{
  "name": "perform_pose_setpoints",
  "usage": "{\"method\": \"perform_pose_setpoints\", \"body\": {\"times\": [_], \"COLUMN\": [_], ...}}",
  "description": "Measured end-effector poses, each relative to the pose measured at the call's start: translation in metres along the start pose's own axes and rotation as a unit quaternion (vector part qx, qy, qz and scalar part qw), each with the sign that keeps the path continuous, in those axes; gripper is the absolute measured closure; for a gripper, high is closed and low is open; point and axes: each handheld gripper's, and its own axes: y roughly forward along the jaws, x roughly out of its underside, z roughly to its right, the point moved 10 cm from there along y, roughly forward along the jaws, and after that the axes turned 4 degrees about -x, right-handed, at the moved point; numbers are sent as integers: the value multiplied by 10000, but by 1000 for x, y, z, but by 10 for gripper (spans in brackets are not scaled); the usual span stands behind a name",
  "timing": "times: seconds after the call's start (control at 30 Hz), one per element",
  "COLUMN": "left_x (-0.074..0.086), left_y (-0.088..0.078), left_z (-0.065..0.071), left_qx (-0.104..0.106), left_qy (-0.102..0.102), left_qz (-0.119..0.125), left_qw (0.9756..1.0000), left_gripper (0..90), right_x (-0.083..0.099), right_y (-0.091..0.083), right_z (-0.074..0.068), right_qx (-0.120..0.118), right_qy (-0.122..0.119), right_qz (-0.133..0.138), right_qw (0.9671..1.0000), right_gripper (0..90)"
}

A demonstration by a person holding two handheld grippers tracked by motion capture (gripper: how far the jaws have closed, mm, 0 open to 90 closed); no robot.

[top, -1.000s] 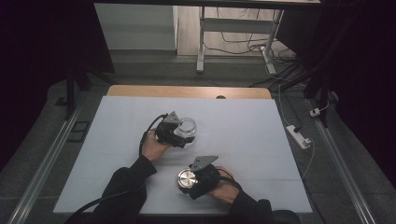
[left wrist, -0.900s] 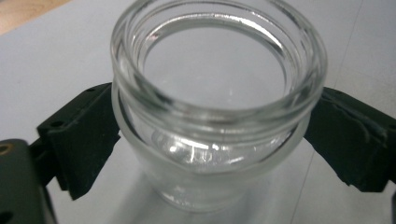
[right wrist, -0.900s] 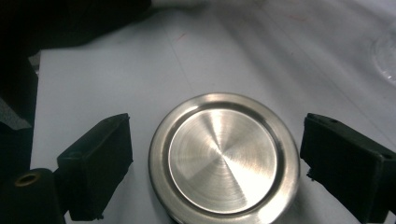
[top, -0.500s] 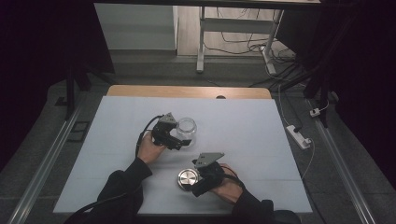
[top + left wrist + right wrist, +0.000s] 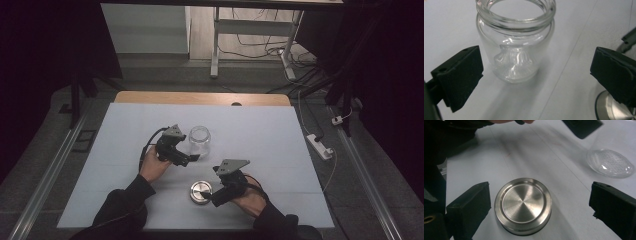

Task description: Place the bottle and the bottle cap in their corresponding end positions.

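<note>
Looking down from the high view, the glass jar stands upright and lidless near the middle of the pale table, with the left gripper just beside its near left side. Closer to the person, the metal lid lies flat on the table, and the right gripper sits right at its edge, held in the person's right hand.

Over to the left gripper view: the jar sits between the two black jaws, and those jaws have just been opening. They stand wide now, clear of the glass on both sides. The lid's rim peeks in at the lower right.

Now the right gripper view: the lid rests top-up on the table between the jaws, which have likewise just been opening and stand well apart, neither pad touching the metal. The jar's base shows at the upper right, blurred.
</note>
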Motion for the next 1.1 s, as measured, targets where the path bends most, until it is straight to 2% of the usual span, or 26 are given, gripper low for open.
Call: {"method": "perform_pose_setpoints", "body": {"times": [0.13, 0.47, 0.73, 0.83, 1.1], "left_x": [2, 11, 22, 28, 42], "left_y": [-8, -24, -39, -44, -65], "left_z": [6, 26, 39, 42, 45], "left_qx": [45, 110, 151, 141, 87], "left_qy": [-9, 149, 130, 100, -128], "left_qz": [63, 53, 38, 17, 85], "left_qw": [10000, 9998, 9998, 9998, 9998], "left_gripper": [0, 0, 0, 0, 0], "right_x": [0, 0, 0, 0, 7], "right_y": [-4, -13, -26, -32, -44], "right_z": [2, 8, 14, 15, 19], "right_qx": [62, 215, 330, 360, 473], "right_qy": [34, 81, 138, 141, 204], "right_qz": [33, 136, 301, 383, 363], "right_qw": [10000, 9996, 9989, 9985, 9980], "right_gripper": [21, 0, 0, 0, 0]}}
